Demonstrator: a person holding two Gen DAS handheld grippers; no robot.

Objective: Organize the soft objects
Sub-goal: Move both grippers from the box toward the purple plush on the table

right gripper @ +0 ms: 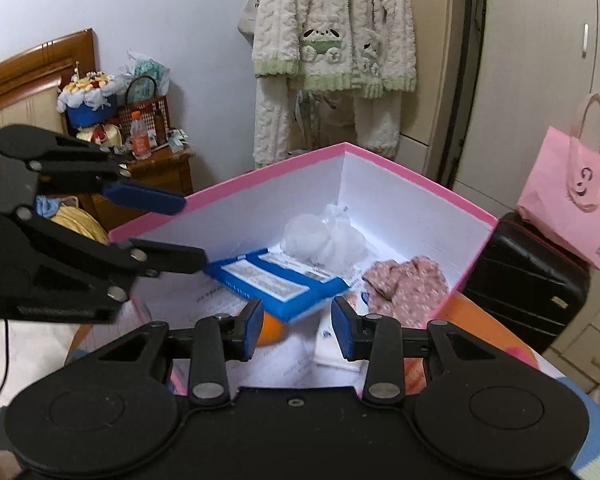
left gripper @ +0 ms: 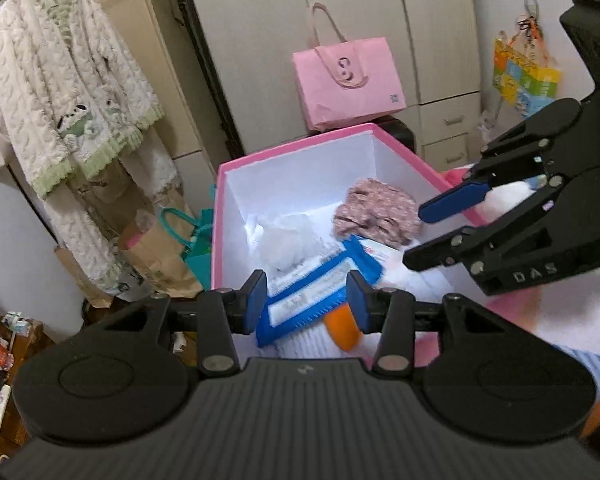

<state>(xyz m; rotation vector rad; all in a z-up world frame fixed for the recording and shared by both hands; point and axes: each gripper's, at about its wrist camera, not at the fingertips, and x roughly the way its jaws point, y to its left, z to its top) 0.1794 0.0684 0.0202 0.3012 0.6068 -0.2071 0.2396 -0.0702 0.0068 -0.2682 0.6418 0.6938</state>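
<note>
A pink box with white inside walls (left gripper: 300, 168) (right gripper: 400, 200) stands in front of both grippers. In it lie a crumpled pink floral cloth (left gripper: 376, 216) (right gripper: 408, 284), a white fluffy bundle (left gripper: 288, 244) (right gripper: 324, 236), a blue-and-white packet (left gripper: 316, 300) (right gripper: 276, 280) and an orange object (left gripper: 342, 328) (right gripper: 272, 330) on white sheets. My left gripper (left gripper: 307, 300) is open and empty above the box's near side; it also shows in the right wrist view (right gripper: 180, 232). My right gripper (right gripper: 296, 326) is open and empty over the box; it also shows in the left wrist view (left gripper: 432, 236).
A pink paper bag (left gripper: 348, 84) (right gripper: 572, 208) stands on a black suitcase (right gripper: 520, 280) behind the box. Fluffy white-green pyjamas (left gripper: 64, 92) (right gripper: 332, 44) hang on a rack. Brown and teal bags (left gripper: 168, 248) sit on the floor. A wooden nightstand (right gripper: 160, 168) holds clutter. Wardrobes (left gripper: 320, 20) line the back.
</note>
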